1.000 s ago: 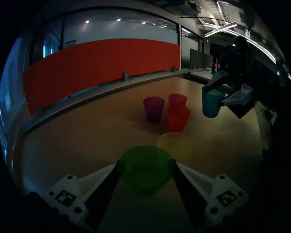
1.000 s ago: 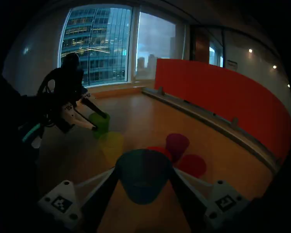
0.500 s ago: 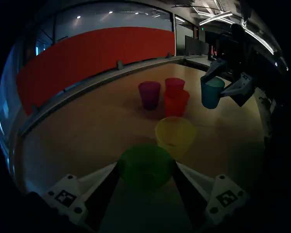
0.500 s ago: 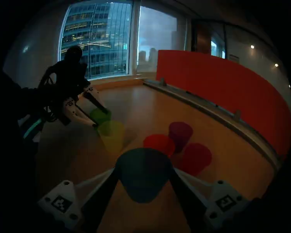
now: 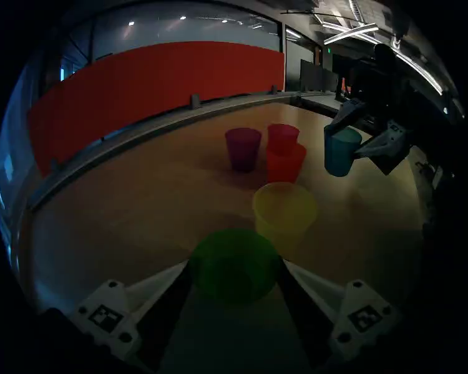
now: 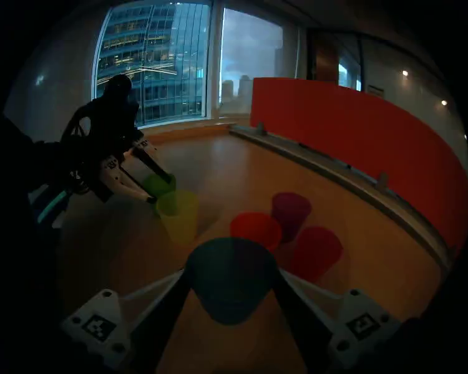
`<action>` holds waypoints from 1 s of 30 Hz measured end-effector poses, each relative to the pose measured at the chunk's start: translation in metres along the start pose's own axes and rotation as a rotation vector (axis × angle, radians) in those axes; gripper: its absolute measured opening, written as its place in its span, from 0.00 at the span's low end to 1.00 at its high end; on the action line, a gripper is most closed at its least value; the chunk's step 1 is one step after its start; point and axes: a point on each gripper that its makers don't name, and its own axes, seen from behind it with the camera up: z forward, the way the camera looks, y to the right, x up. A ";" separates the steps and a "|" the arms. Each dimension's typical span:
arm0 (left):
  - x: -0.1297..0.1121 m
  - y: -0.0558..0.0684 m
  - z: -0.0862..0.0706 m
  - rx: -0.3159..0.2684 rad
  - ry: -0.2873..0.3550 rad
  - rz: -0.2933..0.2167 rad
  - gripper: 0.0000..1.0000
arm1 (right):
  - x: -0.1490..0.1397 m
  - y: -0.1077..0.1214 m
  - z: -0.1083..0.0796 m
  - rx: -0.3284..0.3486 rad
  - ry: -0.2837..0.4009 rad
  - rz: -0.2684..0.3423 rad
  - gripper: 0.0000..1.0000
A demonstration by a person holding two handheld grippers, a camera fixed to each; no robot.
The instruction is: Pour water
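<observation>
Your left gripper (image 5: 234, 267) is clamped on the green cup (image 5: 234, 277), one finger on each side of it, at 6 o'clock in the left gripper view. The yellow cup (image 5: 284, 209) stands on the wooden table (image 5: 140, 199) just beyond the green one, toward 1 o'clock. The light is too dim to tell how far the green cup tips, or whether there is water in it.

Farther off around 12 o'clock is a tight cluster of three upright cups. The orange cup (image 5: 286, 163) is nearest, the pink cup (image 5: 282, 136) is right behind it, and the purple cup (image 5: 243, 148) is just to their 9 o'clock side.

Your right gripper (image 6: 231, 274) has its fingers closed against both sides of the teal cup (image 6: 231, 296), at 6 o'clock in the right gripper view. In the left gripper view that cup hangs in the air at 2 o'clock, apart from the cluster and above the table.

A red partition (image 5: 153, 87) runs along the table's far edge from 9 to 12 o'clock. In the right gripper view, a window (image 6: 153, 62) with tall buildings sits at 11 o'clock.
</observation>
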 end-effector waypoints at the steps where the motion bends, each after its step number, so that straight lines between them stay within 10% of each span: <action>1: -0.001 0.000 0.000 0.000 0.000 -0.002 0.90 | 0.000 0.000 0.000 0.000 -0.001 0.000 0.92; 30: -0.029 -0.004 -0.022 0.029 -0.038 -0.036 0.98 | -0.027 -0.009 0.020 0.001 -0.038 -0.006 0.92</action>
